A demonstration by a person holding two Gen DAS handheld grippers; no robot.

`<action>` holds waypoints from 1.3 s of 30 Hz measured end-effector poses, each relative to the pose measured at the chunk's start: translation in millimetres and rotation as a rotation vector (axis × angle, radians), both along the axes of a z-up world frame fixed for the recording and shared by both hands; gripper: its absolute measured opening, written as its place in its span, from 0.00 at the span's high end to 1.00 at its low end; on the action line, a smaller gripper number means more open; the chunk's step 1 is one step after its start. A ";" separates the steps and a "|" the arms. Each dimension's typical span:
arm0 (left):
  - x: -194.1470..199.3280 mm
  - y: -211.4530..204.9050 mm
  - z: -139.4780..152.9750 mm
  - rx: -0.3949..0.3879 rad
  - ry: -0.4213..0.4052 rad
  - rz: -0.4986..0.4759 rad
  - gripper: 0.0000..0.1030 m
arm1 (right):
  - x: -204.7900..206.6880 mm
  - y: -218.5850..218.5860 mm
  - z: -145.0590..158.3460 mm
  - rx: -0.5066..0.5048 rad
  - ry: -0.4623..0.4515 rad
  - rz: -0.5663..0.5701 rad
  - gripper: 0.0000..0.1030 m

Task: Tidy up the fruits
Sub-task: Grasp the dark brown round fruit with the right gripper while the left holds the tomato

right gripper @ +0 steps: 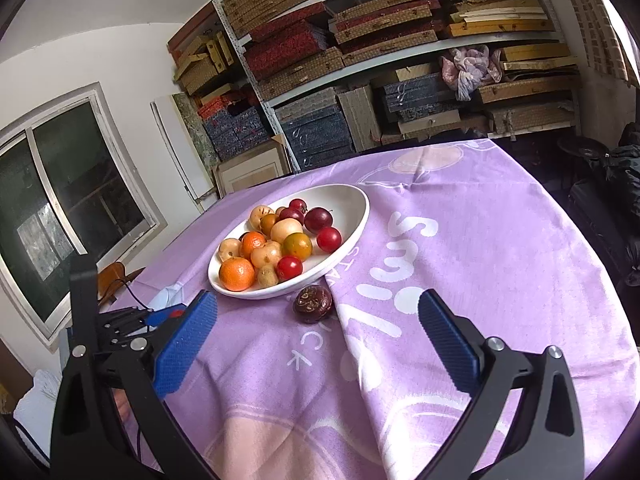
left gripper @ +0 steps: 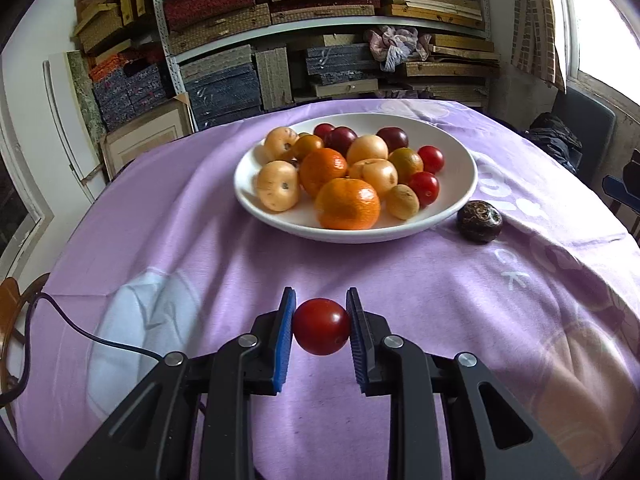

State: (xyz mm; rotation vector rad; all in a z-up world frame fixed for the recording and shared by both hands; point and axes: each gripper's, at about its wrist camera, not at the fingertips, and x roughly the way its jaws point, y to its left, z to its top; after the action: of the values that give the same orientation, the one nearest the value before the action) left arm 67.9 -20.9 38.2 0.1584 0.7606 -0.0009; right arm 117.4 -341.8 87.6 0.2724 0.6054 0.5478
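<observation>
My left gripper (left gripper: 321, 326) is shut on a red cherry tomato (left gripper: 321, 326), held above the purple cloth in front of the white plate (left gripper: 460, 184). The plate (right gripper: 352, 216) holds several fruits: oranges (left gripper: 347, 204), pale yellow round fruits, dark plums and red tomatoes. A dark wrinkled passion fruit (left gripper: 479, 221) lies on the cloth by the plate's right rim, also seen as the passion fruit (right gripper: 312, 303) in the right wrist view. My right gripper (right gripper: 316, 340) stands wide open just short of it, nothing between its blue pads. The left gripper (right gripper: 160, 316) shows at the left edge there.
The purple tablecloth (left gripper: 200, 260) with white lettering covers the table and is creased near the plate. Shelves (left gripper: 320, 20) stacked with boxes stand behind the table. A black cable (left gripper: 72, 324) trails over the left edge. A window (right gripper: 60, 216) is at the left.
</observation>
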 end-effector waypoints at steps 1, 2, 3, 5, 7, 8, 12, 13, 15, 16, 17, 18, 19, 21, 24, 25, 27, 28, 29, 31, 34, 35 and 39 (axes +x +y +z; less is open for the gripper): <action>-3.4 6.2 0.9 0.002 -0.005 0.012 0.75 | 1.1 1.6 -2.1 -0.011 0.004 0.001 0.04; -5.8 11.6 1.2 0.002 -0.009 0.020 0.75 | 1.7 3.4 -4.2 -0.022 0.008 0.001 0.04; -8.4 17.7 1.2 0.001 -0.011 0.030 0.75 | 2.6 5.2 -6.0 -0.031 0.011 0.000 0.04; -12.1 28.3 -0.4 -0.010 -0.012 0.047 0.75 | 5.0 7.4 -9.2 -0.042 0.020 -0.002 0.04; -13.2 37.6 -2.7 -0.029 -0.006 0.059 0.75 | 6.7 9.8 -11.9 -0.058 0.030 -0.011 0.04; -14.3 40.6 -4.0 -0.037 -0.004 0.064 0.75 | 7.2 11.0 -12.5 -0.067 0.033 -0.015 0.04; -13.1 46.2 -6.9 -0.071 0.019 0.056 0.75 | 10.2 20.5 -12.6 -0.108 0.048 0.000 0.04; -12.8 47.0 -7.2 -0.078 0.023 0.052 0.75 | 11.7 24.7 -12.8 -0.126 0.055 0.013 0.04; -11.3 49.7 -8.3 -0.096 0.038 0.051 0.75 | 14.5 35.8 -13.2 -0.179 0.063 0.048 0.04; -10.7 51.6 -9.1 -0.106 0.044 0.052 0.75 | 16.3 42.5 -13.8 -0.214 0.061 0.067 0.04; -10.8 53.4 -10.1 -0.115 0.049 0.053 0.75 | 17.5 48.6 -14.7 -0.250 0.055 0.081 0.04; -9.8 54.7 -11.0 -0.121 0.054 0.054 0.75 | 19.1 55.6 -15.4 -0.288 0.047 0.099 0.04; -9.4 55.4 -11.4 -0.125 0.059 0.055 0.75 | 20.5 61.6 -16.7 -0.315 0.044 0.115 0.04; -9.1 56.4 -11.6 -0.127 0.065 0.054 0.75 | 23.8 72.9 -20.1 -0.362 0.038 0.142 0.04; -8.0 57.2 -13.4 -0.130 0.075 0.054 0.75 | 30.2 86.4 -24.0 -0.410 0.035 0.175 0.06; -6.7 57.3 -13.9 -0.133 0.081 0.054 0.75 | 32.0 90.5 -25.6 -0.418 0.037 0.186 0.10; -4.7 58.6 -15.2 -0.140 0.092 0.055 0.75 | 37.6 102.0 -28.8 -0.435 0.049 0.228 0.25; -4.1 59.3 -15.6 -0.143 0.096 0.055 0.75 | 41.6 108.8 -30.3 -0.446 0.053 0.250 0.33; -3.7 59.7 -16.0 -0.146 0.099 0.055 0.75 | 45.0 115.5 -32.5 -0.459 0.054 0.270 0.36; -3.3 59.3 -16.3 -0.149 0.103 0.055 0.75 | 52.9 126.3 -37.4 -0.481 0.060 0.291 0.44; -2.9 60.2 -16.2 -0.153 0.105 0.056 0.75 | 62.3 131.5 -39.5 -0.490 0.056 0.279 0.45; -2.5 60.2 -16.3 -0.153 0.107 0.056 0.75 | 64.5 131.3 -39.7 -0.493 0.055 0.272 0.45; -0.9 59.5 -17.1 -0.155 0.115 0.050 0.75 | 75.5 130.0 -41.6 -0.518 0.060 0.248 0.47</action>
State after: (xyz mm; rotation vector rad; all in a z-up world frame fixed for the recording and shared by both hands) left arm 66.9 38.7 21.1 -0.0081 0.8756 -0.0219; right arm 192.9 -211.9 46.0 -0.2798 0.8221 0.6010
